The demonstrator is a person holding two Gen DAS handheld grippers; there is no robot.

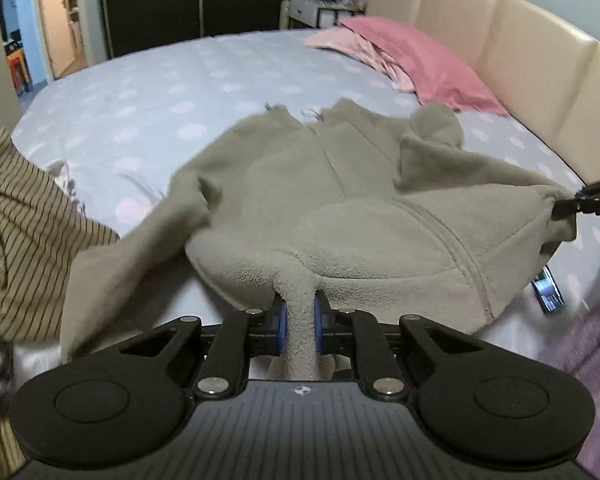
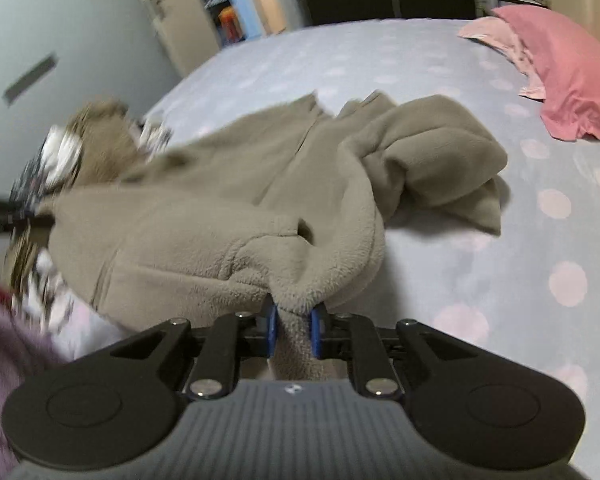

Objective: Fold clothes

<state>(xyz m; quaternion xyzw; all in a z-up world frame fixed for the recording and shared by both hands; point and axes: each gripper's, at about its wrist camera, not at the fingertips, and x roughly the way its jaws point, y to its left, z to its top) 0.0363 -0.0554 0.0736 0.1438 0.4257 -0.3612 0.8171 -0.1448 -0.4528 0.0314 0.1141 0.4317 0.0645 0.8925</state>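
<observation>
A grey-beige fleece jacket [image 1: 340, 184] with a front zip lies spread on the bed. My left gripper [image 1: 300, 312] is shut on a pinch of its near hem. My right gripper [image 2: 294, 322] is shut on the hem at the jacket's [image 2: 220, 208] other corner; its tip also shows at the right edge of the left wrist view [image 1: 588, 200]. One sleeve [image 2: 440, 160] lies bunched on the right, the other [image 1: 112, 256] trails to the left. The hem is lifted off the sheet between the two grippers.
The bed sheet [image 1: 160, 92] is pale blue with pink dots. A pink pillow [image 1: 420, 60] lies by the cream headboard [image 1: 520, 40]. A striped brown garment [image 1: 32, 208] sits at the left. A purple cloth [image 1: 592, 344] and a phone-like object [image 1: 548, 292] lie at the right.
</observation>
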